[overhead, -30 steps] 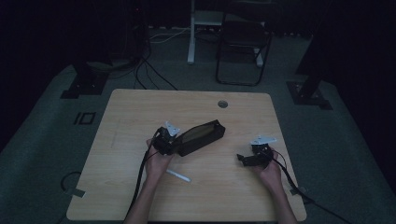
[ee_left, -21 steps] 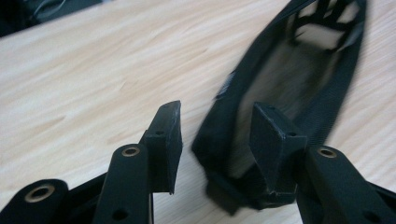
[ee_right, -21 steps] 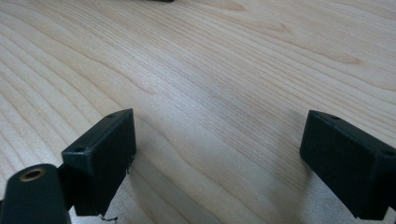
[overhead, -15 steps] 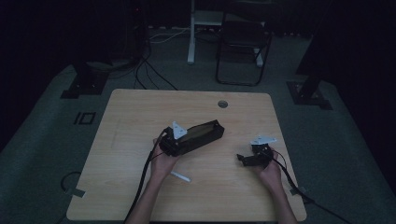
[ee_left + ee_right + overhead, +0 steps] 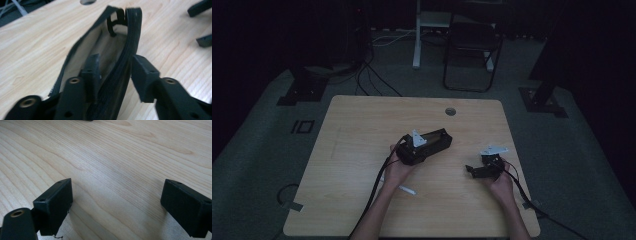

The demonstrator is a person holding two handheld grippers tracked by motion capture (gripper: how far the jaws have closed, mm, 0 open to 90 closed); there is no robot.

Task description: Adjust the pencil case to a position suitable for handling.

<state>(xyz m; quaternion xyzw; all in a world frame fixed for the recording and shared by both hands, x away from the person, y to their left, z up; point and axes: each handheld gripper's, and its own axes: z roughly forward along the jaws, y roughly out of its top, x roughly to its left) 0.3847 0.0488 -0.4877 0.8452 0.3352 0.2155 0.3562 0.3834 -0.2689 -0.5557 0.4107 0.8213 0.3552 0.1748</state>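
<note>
A black zip pouch [image 5: 439, 140] with a pale lining lies open near the middle of the wooden table [image 5: 362, 125]. My left gripper [image 5: 426, 148] is at its near end. In the left gripper view one jaw is inside the pouch [image 5: 112, 52] and the other outside, so the left gripper [image 5: 115, 75] straddles one black wall. The jaws have just been closing, and a sliver of lining still shows beside the inner pad. My right gripper [image 5: 470, 170] rests open on the table to the right, with bare wood between the jaws of the right gripper [image 5: 116, 205].
A thin white stick [image 5: 406, 189] lies on the table beside my left forearm. A round cable hole [image 5: 450, 111] sits near the far edge. Beyond the table stand a dark chair [image 5: 472, 45] and stand bases on the floor.
My left gripper has slid right, onto the near end of the pouch, and its jaws now straddle one wall. The right gripper has stayed put.
</note>
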